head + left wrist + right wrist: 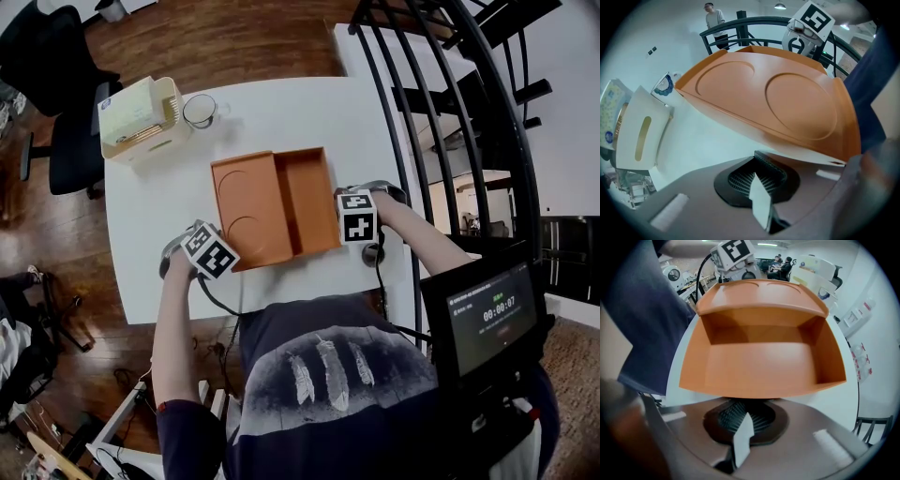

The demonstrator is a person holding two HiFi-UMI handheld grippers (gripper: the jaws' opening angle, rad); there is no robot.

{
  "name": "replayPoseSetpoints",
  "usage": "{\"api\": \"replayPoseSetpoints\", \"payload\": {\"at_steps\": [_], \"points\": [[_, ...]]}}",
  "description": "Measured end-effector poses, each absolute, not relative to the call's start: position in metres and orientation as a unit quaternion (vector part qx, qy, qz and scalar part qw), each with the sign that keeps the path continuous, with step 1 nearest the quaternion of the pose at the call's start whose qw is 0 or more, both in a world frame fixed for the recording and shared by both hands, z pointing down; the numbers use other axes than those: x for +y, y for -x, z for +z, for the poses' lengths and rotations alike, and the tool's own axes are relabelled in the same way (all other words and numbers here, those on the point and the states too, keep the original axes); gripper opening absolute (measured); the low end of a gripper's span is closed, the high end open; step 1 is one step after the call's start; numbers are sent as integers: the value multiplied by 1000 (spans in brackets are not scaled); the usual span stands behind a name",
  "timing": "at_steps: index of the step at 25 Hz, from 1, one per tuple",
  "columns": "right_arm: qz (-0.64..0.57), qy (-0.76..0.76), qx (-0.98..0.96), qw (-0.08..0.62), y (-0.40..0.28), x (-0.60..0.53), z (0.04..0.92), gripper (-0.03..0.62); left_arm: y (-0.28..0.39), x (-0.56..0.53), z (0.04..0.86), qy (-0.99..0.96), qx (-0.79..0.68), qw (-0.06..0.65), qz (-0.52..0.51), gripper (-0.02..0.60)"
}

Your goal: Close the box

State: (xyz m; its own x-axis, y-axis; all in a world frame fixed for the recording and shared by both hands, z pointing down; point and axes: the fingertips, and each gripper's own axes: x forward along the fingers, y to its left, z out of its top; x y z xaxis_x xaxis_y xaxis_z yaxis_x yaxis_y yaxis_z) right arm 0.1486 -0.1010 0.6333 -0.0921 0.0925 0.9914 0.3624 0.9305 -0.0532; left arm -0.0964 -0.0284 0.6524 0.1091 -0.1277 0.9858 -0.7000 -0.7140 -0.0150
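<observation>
An orange box lies open on the white table [281, 112], with its lid [248, 211] to the left and its empty base [305, 197] to the right. My left gripper [228, 247] is at the lid's near left corner. In the left gripper view the lid [778, 103] slants up over the left gripper [759, 180], whose jaws look shut with nothing between them. My right gripper [339, 223] is against the base's right wall. In the right gripper view the base [759, 362] sits just beyond the right gripper [743, 420], which also looks shut, and the lid [759, 298] rises behind.
A cream tissue box [141, 117] and a glass cup [200, 111] stand at the table's far left corner. A dark metal railing [441, 112] runs along the right side. An office chair [66, 103] is off the left edge. A small monitor [492, 314] hangs at the lower right.
</observation>
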Motion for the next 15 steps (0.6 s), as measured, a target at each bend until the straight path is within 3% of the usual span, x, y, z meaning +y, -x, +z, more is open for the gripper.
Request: {"api": "replayPoseSetpoints", "payload": {"at_steps": [15], "points": [[-117,152,-736,649,-148,-99,629,5,90,-28,649,-703,-277,248,606,15]]}}
